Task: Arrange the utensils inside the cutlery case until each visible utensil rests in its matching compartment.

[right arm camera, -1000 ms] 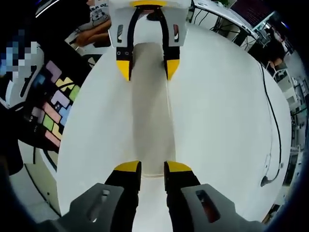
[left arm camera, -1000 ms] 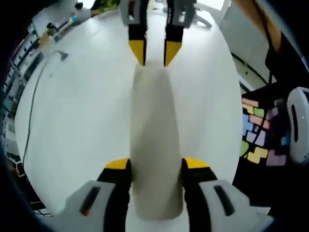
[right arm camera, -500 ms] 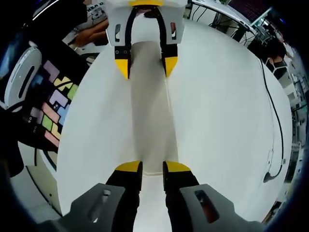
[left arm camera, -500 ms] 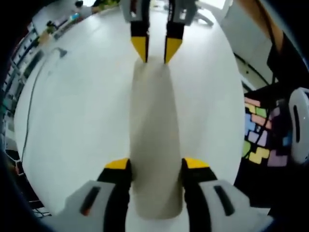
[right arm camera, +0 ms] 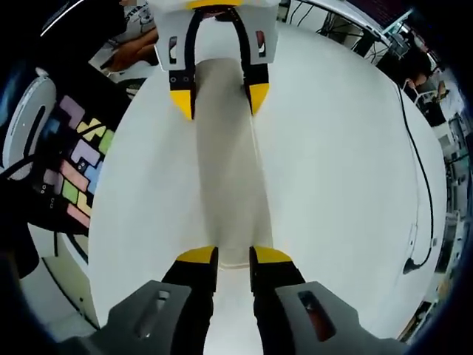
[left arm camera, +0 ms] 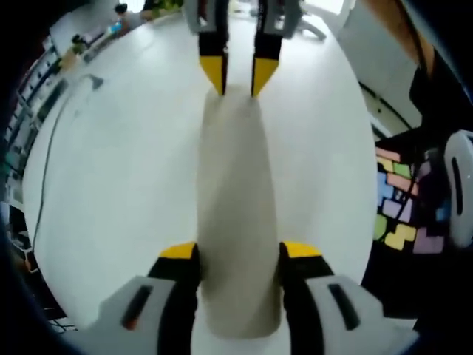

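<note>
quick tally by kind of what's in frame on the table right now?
Grippers: 2, the left gripper and the right gripper, one at each end of the case
Cutlery case, beige and closed: 1
Black cable: 1
White table: 1
Utensils: 0 visible
Total: 5

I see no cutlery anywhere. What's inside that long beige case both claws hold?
Its inside cannot be seen. The beige case looks shut, lying on the white table, left claw and right claw at opposite ends.

No legible text or labels.
</note>
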Available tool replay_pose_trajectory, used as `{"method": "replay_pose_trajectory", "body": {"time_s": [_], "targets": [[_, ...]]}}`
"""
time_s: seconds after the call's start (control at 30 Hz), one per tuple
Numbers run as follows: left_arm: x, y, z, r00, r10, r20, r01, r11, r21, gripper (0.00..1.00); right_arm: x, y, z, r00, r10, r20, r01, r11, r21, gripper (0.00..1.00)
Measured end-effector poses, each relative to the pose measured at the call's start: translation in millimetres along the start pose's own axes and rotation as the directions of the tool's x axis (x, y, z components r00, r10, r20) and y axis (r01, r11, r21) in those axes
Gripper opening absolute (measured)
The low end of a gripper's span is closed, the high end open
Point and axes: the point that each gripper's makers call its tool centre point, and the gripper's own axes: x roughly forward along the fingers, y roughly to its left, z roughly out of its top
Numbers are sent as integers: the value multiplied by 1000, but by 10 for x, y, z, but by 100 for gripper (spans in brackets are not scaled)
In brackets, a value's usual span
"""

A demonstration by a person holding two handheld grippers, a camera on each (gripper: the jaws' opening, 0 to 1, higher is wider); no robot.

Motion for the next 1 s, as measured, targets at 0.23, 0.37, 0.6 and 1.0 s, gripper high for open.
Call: {"method": "replay_pose_trajectory", "body": {"time_s": [0.23,0.37,0.6,1.0], "targets": [[-205,-61,-25,999,4,40,-2,998,-60,41,-5,4,-10,1000,5,-7,-5,1000,21,17],[-358,-41,-33,999,16,29,-13,997,-77,36,-7,11,-12,1000,1,6,-2,1000,30,16],[-503,-34,-124,999,20,-35,-23,996,-85,25,-15,10,-22,1000,-3,26,2,999,35,16],[-545,53,-273,992,27,-127,-34,998,-54,25,-20,-16,0,1000,2,-9,-1,999,38,16]]}}
